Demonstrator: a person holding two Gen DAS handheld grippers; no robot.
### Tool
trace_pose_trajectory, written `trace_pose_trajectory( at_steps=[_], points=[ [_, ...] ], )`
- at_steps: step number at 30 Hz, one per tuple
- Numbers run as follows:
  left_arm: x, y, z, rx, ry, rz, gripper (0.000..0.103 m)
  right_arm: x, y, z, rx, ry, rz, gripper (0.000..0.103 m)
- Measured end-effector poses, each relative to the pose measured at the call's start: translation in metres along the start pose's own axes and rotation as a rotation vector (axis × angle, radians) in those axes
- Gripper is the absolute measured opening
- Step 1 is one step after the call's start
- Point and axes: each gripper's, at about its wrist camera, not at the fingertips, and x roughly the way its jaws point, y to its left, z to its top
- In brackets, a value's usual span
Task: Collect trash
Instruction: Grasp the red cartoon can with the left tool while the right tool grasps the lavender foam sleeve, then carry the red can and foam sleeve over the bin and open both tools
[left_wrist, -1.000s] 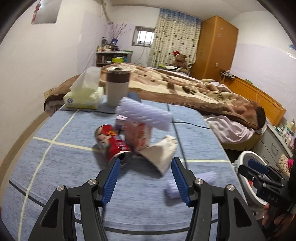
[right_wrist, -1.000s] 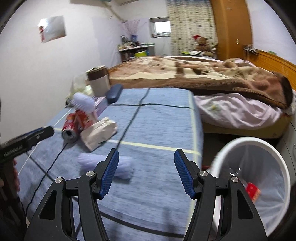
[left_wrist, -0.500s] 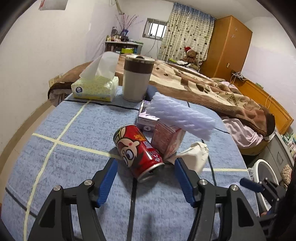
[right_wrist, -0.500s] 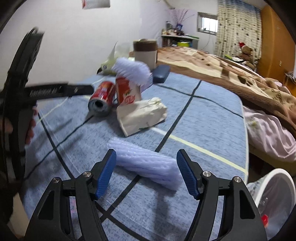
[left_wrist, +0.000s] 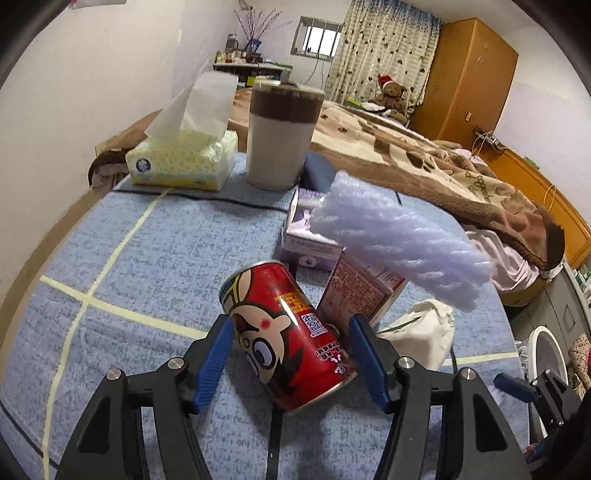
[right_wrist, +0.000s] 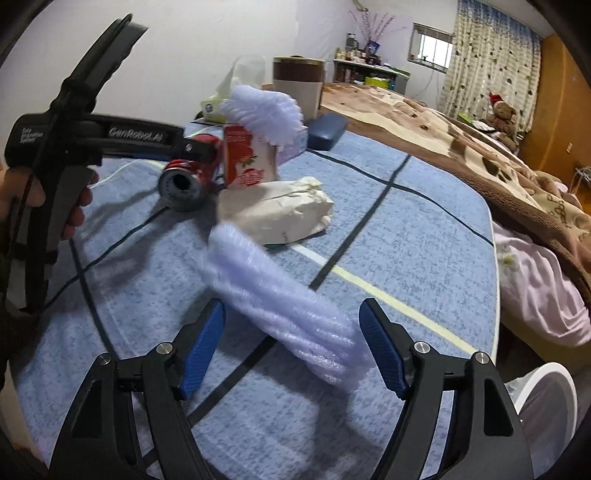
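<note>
A red drink can (left_wrist: 290, 341) lies on its side on the blue cloth, between the open jaws of my left gripper (left_wrist: 291, 363). Beside it stand a red carton (left_wrist: 354, 297), a purple foam sleeve (left_wrist: 399, 240) resting on it, and a crumpled white paper bag (left_wrist: 424, 338). In the right wrist view a second purple foam sleeve (right_wrist: 284, 306) lies between the open jaws of my right gripper (right_wrist: 291, 345). The can (right_wrist: 186, 179), carton (right_wrist: 249, 162) and bag (right_wrist: 277, 216) lie beyond it, with the left gripper's body over the can.
A tissue box (left_wrist: 183, 162), a tall brown-lidded cup (left_wrist: 282, 134), a dark blue case (left_wrist: 319, 173) and a purple box (left_wrist: 306, 240) stand at the table's far side. A white bin (right_wrist: 543, 402) stands low right of the table. A bed (left_wrist: 424, 166) lies beyond.
Both grippers have moved forward. The can now sits between my left jaws and the foam sleeve between my right jaws. Both stay open.
</note>
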Motion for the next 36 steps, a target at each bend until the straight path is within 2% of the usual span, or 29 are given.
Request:
trace_pose_trajectory(
  at_steps=[4,13,15,22,24,26,29,32,36],
  points=[
    [0.009,0.002,-0.001,-0.008,0.015,0.009,0.064,0.006,-0.008,0.004,0.039,0.011,-0.055,0.076],
    [0.018,0.000,-0.007,0.009,0.054,0.035,0.062,0.018,-0.029,0.008,0.202,0.021,0.023,0.076],
    [0.020,0.003,-0.008,-0.003,0.062,0.031,0.054,0.023,-0.032,0.010,0.213,0.030,0.019,0.076],
    [0.015,0.005,-0.001,-0.009,0.029,0.019,0.054,0.033,-0.043,0.018,0.264,0.036,-0.010,0.075],
    [0.016,0.005,0.001,0.007,0.027,0.035,0.054,0.034,-0.045,0.020,0.267,0.030,-0.028,0.063],
    [0.018,0.005,0.001,0.006,0.038,0.035,0.054,0.035,-0.046,0.021,0.270,0.032,-0.036,0.046],
    [0.018,0.005,0.000,0.004,0.037,0.034,0.053,0.037,-0.047,0.020,0.273,0.037,-0.036,0.035],
    [0.016,0.005,0.000,-0.001,0.033,0.036,0.053,0.034,-0.049,0.018,0.283,0.030,-0.030,0.028],
    [0.010,0.004,-0.004,-0.002,0.021,0.035,0.053,0.029,-0.046,0.017,0.272,0.013,-0.045,0.026]
  ],
)
